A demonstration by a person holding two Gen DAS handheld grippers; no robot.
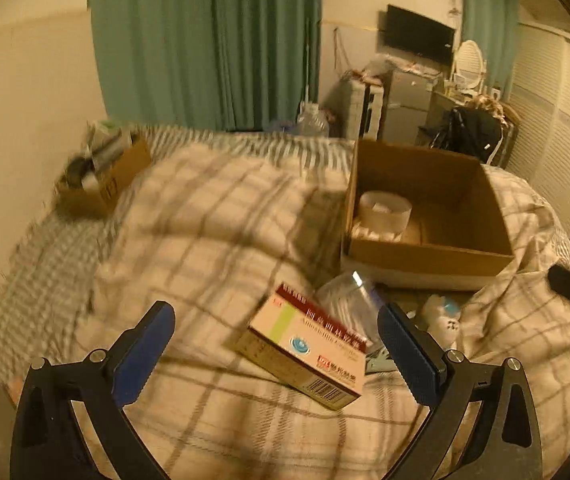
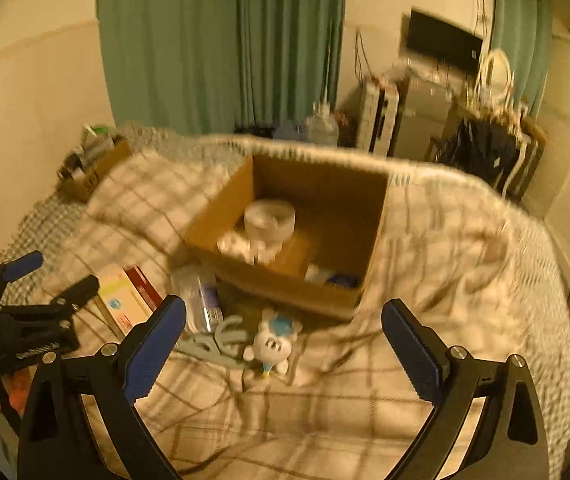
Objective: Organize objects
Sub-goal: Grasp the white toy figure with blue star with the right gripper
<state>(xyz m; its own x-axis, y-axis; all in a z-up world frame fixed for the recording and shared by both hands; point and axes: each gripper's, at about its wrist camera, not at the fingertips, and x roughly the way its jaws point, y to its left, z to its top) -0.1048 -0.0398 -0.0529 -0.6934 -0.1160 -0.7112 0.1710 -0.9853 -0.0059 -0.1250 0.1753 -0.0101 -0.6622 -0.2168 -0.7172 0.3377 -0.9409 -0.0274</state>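
Observation:
A medicine box (image 1: 305, 348) lies tilted on the checked blanket, between the fingers of my open left gripper (image 1: 277, 344); it also shows in the right wrist view (image 2: 129, 296). A clear plastic container (image 1: 349, 304) lies just behind it. An open cardboard box (image 1: 425, 216) holds a white round tub (image 1: 385, 210). My right gripper (image 2: 285, 340) is open and empty above a white-and-blue plush toy (image 2: 273, 340) and a grey clip-like item (image 2: 217, 340). The left gripper (image 2: 37, 284) shows at the left of the right wrist view.
A smaller cardboard box (image 1: 105, 176) full of items sits at the bed's far left by the wall. Green curtains (image 1: 205, 40), a water jug (image 1: 313, 120), a cabinet, a wall TV (image 1: 419, 34) and a chair with a black bag (image 1: 473, 128) stand beyond the bed.

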